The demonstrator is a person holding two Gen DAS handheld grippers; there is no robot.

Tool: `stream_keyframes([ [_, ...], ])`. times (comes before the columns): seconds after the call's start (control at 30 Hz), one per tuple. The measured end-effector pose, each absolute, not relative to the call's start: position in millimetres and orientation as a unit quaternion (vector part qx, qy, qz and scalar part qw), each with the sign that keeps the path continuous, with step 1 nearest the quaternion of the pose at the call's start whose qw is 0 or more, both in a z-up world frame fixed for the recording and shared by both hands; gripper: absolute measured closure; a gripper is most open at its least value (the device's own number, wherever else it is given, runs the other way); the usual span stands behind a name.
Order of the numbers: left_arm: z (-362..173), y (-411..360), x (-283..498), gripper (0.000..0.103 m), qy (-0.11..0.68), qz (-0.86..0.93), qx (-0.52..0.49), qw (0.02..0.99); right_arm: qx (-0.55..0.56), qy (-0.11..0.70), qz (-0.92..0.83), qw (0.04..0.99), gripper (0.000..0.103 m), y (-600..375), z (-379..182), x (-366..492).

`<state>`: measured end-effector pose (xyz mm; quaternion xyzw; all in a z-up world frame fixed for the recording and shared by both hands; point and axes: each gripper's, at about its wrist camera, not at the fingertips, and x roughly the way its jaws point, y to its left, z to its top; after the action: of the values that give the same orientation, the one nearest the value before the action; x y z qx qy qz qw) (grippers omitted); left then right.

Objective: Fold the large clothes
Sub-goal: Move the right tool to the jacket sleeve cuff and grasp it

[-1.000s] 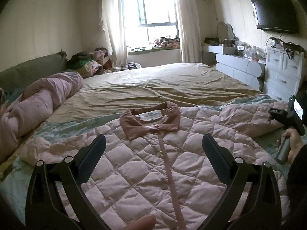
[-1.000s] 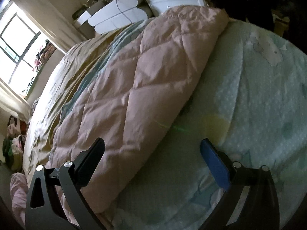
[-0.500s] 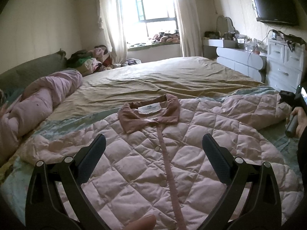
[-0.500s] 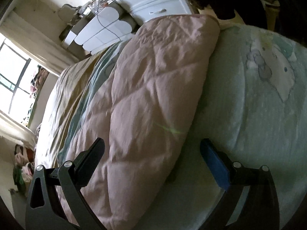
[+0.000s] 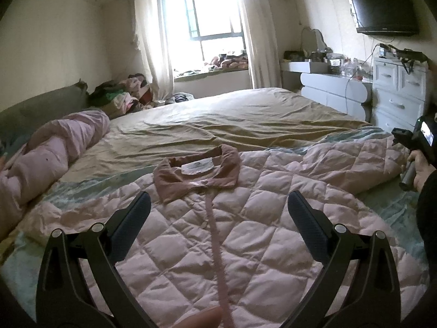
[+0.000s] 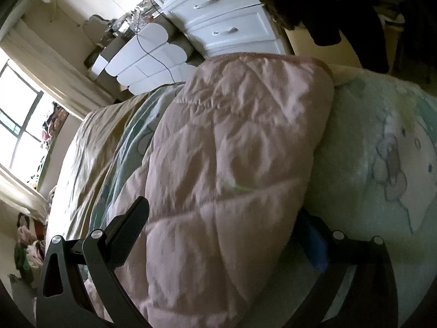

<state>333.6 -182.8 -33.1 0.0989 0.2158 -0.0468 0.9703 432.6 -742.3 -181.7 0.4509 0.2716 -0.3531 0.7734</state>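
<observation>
A pink quilted jacket [image 5: 218, 235] lies flat and buttoned on the bed, its darker collar [image 5: 196, 175] pointing away from me. My left gripper [image 5: 218, 218] is open and hovers above the jacket's chest. The jacket's right sleeve [image 5: 355, 161] stretches out to the right. My right gripper [image 6: 224, 229] is open around that sleeve [image 6: 232, 164], one finger on each side of it; its right finger [image 6: 314, 243] is partly hidden under the sleeve's edge. The right gripper's body also shows in the left wrist view [image 5: 415, 142], held in a hand.
The bed carries a tan sheet [image 5: 232, 120] and a pale green printed blanket [image 6: 377, 150]. A rolled pink duvet [image 5: 49, 158] lies at the left. White drawers [image 5: 396, 93] and a dresser stand to the right of the bed. A clothes pile [image 5: 120, 95] sits by the window.
My right gripper has moved in along the sleeve, which now lies between its fingers. My left gripper has shifted slightly over the jacket's chest.
</observation>
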Motion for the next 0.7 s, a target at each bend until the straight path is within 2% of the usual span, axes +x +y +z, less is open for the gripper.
stream_keyframes([
  [0.2, -39, -195, 334, 0.009, 0.215, -0.05, 0.106, 0.969, 0.449, 0.271, -0.366, 0.769, 0.006, -757, -184, 438],
  [0.27, -40, -199, 335, 0.009, 0.218, -0.054, 0.104, 0.969, 0.438, 0.278, -0.379, 0.767, 0.018, -757, -184, 441],
  [0.43, -33, -206, 336, 0.009, 0.206, -0.059, 0.101, 0.971, 0.426, 0.272, -0.379, 0.775, 0.033, -760, -186, 442],
  [0.67, -24, -212, 341, 0.009, 0.196, -0.059, 0.089, 0.975, 0.435, 0.255, -0.349, 0.79, 0.071, -760, -187, 438],
  [0.7, -24, -213, 342, 0.009, 0.196, -0.06, 0.088, 0.975, 0.434, 0.253, -0.344, 0.793, 0.073, -759, -185, 439],
])
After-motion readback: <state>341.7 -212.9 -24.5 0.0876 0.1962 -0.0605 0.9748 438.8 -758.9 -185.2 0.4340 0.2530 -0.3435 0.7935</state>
